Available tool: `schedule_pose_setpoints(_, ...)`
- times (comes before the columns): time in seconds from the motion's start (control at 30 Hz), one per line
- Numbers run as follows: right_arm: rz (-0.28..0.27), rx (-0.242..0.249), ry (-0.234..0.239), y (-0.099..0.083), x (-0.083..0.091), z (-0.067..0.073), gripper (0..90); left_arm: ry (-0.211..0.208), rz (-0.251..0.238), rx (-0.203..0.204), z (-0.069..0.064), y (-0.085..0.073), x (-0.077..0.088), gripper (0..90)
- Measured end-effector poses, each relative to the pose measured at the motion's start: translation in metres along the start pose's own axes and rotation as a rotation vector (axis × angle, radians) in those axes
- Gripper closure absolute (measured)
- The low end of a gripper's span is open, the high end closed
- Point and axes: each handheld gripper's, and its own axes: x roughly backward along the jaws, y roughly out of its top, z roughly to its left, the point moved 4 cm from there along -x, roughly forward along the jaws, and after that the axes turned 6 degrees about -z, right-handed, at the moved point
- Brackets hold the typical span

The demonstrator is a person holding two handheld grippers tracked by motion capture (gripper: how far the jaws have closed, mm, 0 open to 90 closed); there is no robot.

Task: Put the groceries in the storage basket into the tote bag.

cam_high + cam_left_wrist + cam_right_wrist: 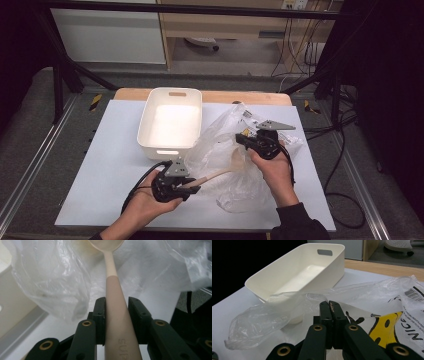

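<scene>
Two grippers: one in each of the person's hands, both over the near half of the desk [100, 165].
Left gripper [186, 189]: near the desk's near edge, jaws partly closed and clamped on the handle of the wooden spoon [215, 175].
Spoon against the jaws: handle ran straight out between both pads, bowl end reaching into the clear plastic bag [225, 145].
Right gripper [240, 139]: right of centre, jaws fully together, pinching a fold of the bag's film.
Bag: crumpled between the white bin [170, 122] and the desk's right edge, touching the bin's near right corner.
Left gripper view: spoon [113, 297] handle carried embossed letters, partly legible.
Right gripper view: bag [387, 302] bore black print and a yellow smiley; bin [299, 272] had a handle slot.
</scene>
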Motion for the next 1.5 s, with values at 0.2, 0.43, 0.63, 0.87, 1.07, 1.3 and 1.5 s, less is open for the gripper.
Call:
schedule_pose_setpoints(0.2,-0.001,0.000,-0.001,0.000,0.000,0.000,90.0,0.015,-0.021,0.010,-0.001,0.007,-0.017,68.7)
schedule_pose_setpoints(0.43,-0.006,0.002,-0.002,0.001,0.002,-0.001,90.0,0.075,-0.031,-0.022,-0.003,0.014,-0.033,68.7)
schedule_pose_setpoints(0.63,-0.013,0.008,0.002,0.005,0.004,0.003,90.0,0.090,-0.044,-0.015,-0.002,0.019,-0.046,68.7)
schedule_pose_setpoints(0.87,-0.029,0.008,-0.004,0.011,0.010,0.004,90.0,0.095,-0.051,-0.010,0.004,0.018,-0.058,68.7)
schedule_pose_setpoints(1.07,-0.046,0.008,-0.004,0.017,0.016,0.007,90.0,0.107,-0.057,-0.009,0.009,0.018,-0.065,68.7)
schedule_pose_setpoints(1.3,-0.046,0.012,0.003,0.018,0.015,0.011,90.0,0.116,-0.073,-0.008,0.012,0.022,-0.076,68.7)
schedule_pose_setpoints(1.5,-0.037,0.008,0.004,0.016,0.012,0.011,90.0,0.125,-0.093,-0.015,0.009,0.034,-0.085,68.7)
